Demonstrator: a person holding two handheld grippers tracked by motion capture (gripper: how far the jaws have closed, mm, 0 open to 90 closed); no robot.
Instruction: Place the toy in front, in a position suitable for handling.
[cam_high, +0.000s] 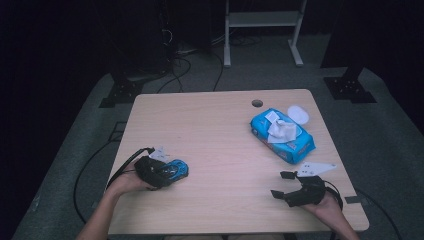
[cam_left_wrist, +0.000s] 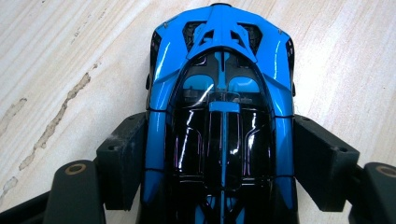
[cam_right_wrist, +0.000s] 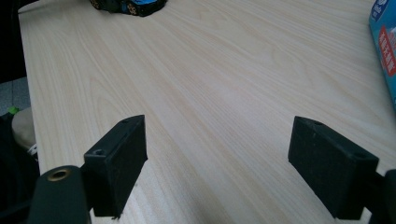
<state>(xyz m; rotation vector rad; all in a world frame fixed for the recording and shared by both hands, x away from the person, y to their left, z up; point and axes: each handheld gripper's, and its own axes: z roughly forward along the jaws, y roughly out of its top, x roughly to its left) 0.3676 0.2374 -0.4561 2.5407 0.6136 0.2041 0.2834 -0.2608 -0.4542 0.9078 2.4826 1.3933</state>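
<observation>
Car (cam_left_wrist: 219, 121), blue and black, sits on the table (cam_left_wrist: 60, 60) between the jaws of the left claw (cam_left_wrist: 219, 158), whose pads flank its flanks amidships; whether they already press cannot be told. The glossy shell looks hard, light and slick, so the flat sides behind the doors appear the surest hold, and it would likely roll on its wheels if nudged. In the high view the car (cam_high: 175, 169) lies near the table's front left edge, with bare wood stretching right. The right claw (cam_right_wrist: 217, 163) rests released near the front right corner, just short of a wipes pack (cam_high: 282, 135).
</observation>
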